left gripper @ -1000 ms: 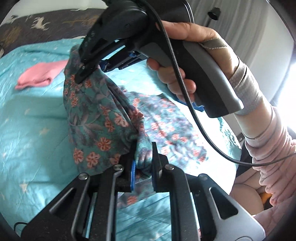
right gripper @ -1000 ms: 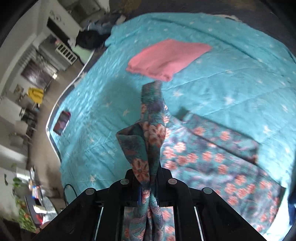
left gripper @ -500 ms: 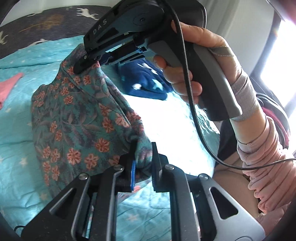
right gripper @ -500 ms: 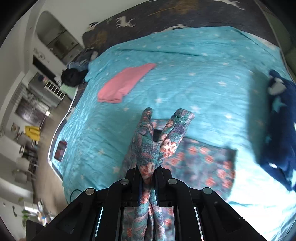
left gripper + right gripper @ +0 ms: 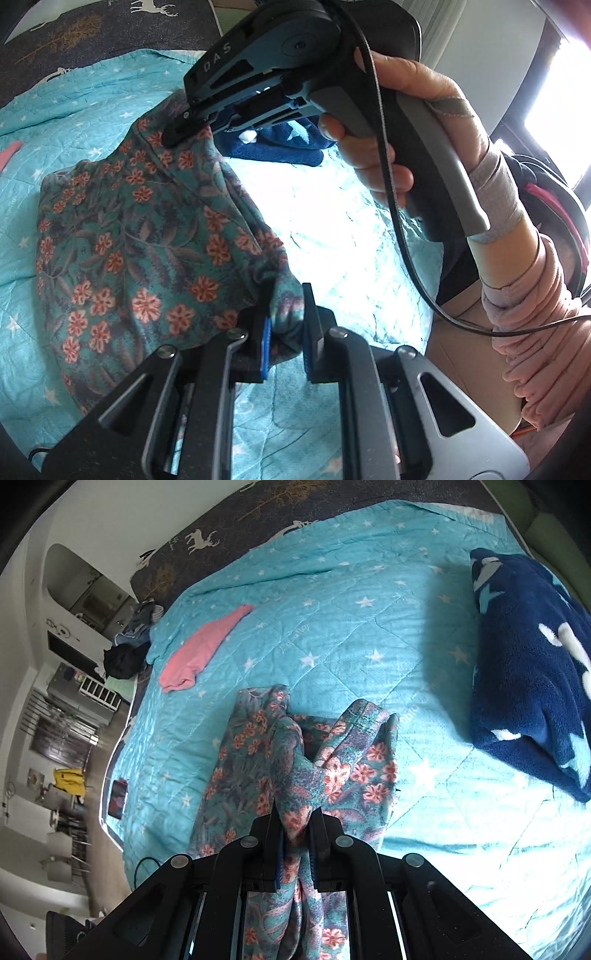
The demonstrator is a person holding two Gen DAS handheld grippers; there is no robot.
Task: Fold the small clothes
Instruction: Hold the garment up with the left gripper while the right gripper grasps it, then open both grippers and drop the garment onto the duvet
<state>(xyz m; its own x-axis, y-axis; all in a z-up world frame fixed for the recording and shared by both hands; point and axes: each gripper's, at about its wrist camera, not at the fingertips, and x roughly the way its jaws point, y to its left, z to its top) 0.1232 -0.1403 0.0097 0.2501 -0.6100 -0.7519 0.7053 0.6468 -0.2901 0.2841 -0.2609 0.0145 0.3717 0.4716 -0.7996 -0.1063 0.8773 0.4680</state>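
Two grippers pinch one floral garment (image 5: 140, 229) above a teal quilt (image 5: 332, 236).

Left wrist view: the left gripper (image 5: 286, 325) is clamped on a bunched corner of the garment, fabric filling the narrow gap between its blue-edged pads. From there the cloth stretches up and away to the right gripper (image 5: 177, 134), which a hand (image 5: 399, 122) holds; its tips bite the far edge. The cloth's long axis runs between the two grippers, and its free part drapes left onto the quilt. White letters "DAS" are readable on the right gripper's side. A dark blue blanket (image 5: 273, 144) lies behind it.

Right wrist view: the right gripper (image 5: 295, 834) is clenched on a gathered fold of the garment (image 5: 251, 753). The cloth spreads forward over the quilt (image 5: 332, 620) in two lobes. A pink garment (image 5: 203, 646) lies far left, the blue blanket (image 5: 528, 672) right.
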